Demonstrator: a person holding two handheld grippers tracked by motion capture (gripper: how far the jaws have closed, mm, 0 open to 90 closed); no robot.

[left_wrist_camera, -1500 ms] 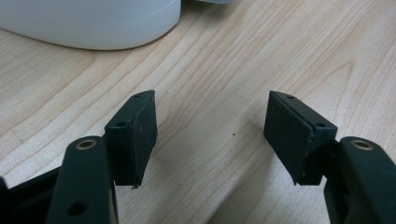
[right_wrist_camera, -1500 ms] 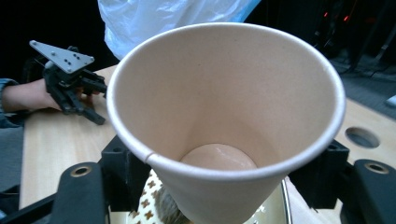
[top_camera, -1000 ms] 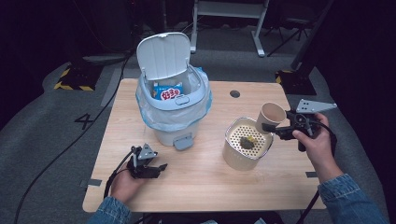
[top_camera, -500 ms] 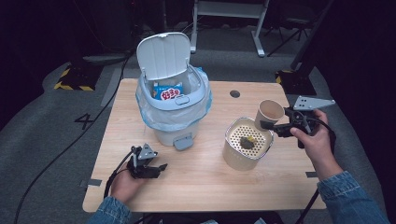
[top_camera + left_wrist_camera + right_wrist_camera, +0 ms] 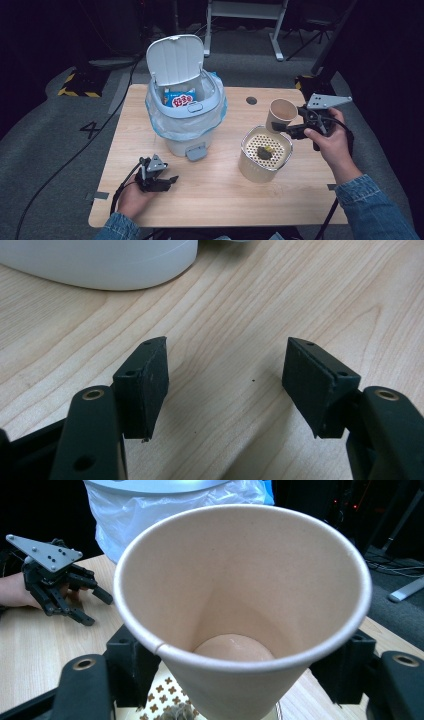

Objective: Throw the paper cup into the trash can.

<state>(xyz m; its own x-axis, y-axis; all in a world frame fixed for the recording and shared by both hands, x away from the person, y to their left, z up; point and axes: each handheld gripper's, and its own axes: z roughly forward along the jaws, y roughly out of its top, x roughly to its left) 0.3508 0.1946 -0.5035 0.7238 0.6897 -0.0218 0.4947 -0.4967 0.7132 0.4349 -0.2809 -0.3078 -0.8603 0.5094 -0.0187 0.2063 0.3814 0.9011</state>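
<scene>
My right gripper [image 5: 285, 128] is shut on a tan paper cup [image 5: 280, 115], held tilted over the far right rim of a cream strainer pot [image 5: 264, 159] with dark and yellow-green scraps on its perforated insert. In the right gripper view the cup [image 5: 240, 600] is seen from its mouth, a little pale liquid at its bottom, and the jaws press its sides. My left gripper [image 5: 170, 181] rests open on the table near the front left; in its own view the pads [image 5: 145, 385] stand apart over bare wood. The left gripper [image 5: 85, 607] also appears in the right gripper view.
A pale blue pedal bin [image 5: 185, 115] with a plastic liner stands at the back left of the wooden table [image 5: 215, 200], lid up, a blue and red packet [image 5: 179, 98] inside. Its white base [image 5: 100, 265] lies just beyond my left gripper. Dark floor surrounds the table.
The right gripper has carried the cup slightly left and nearer, closer over the strainer pot's rim. The left gripper has stayed put.
</scene>
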